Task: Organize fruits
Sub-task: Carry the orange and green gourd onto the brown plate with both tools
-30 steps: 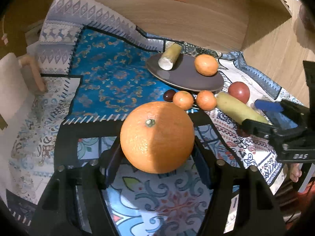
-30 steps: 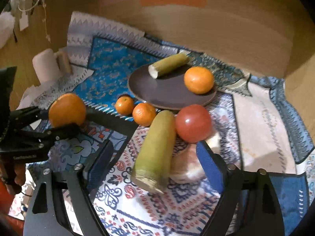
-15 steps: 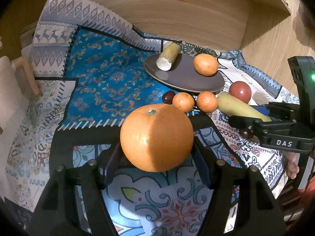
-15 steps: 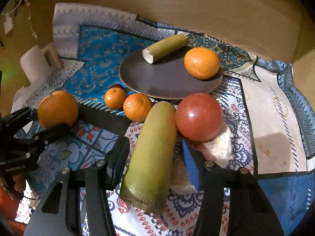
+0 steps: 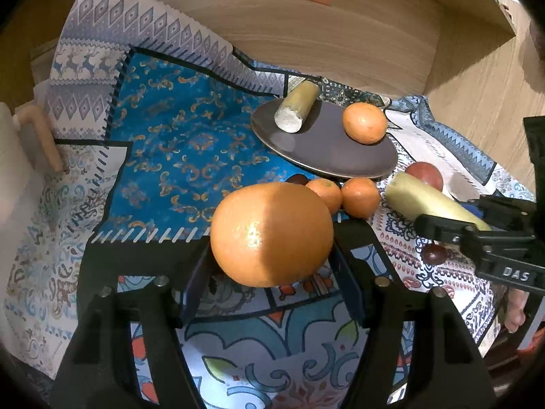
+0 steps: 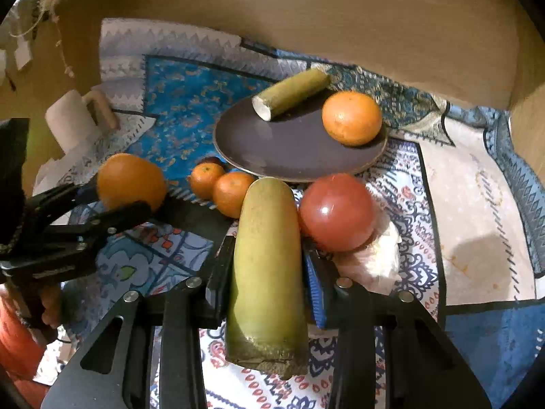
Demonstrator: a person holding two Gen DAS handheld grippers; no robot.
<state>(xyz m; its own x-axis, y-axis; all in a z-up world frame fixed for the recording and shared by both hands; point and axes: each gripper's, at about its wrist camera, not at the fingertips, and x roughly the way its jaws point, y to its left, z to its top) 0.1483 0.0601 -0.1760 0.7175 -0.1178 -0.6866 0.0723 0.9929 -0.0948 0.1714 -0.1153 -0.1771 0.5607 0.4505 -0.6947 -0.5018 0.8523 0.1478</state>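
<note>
My left gripper (image 5: 270,266) is shut on a large orange (image 5: 271,235) and holds it above the cloth; it also shows in the right wrist view (image 6: 131,182). My right gripper (image 6: 264,255) is shut on a long green-yellow stalk piece (image 6: 267,266), seen from the left wrist too (image 5: 429,201). A dark plate (image 6: 293,150) holds a shorter stalk piece (image 6: 291,93) and an orange (image 6: 352,118). Two small mandarins (image 6: 221,185) lie just in front of the plate. A red tomato (image 6: 337,213) rests beside the held stalk.
A patterned cloth (image 5: 190,143) covers the surface. A wooden wall (image 5: 323,34) stands close behind the plate. A white roll on a wooden holder (image 6: 73,121) stands at the left. Crumpled white plastic (image 6: 378,255) lies under the tomato. Small dark fruits (image 5: 434,254) lie on the cloth.
My right gripper has moved in and closed on the long stalk piece. My left gripper has kept hold of the large orange, which has turned slightly.
</note>
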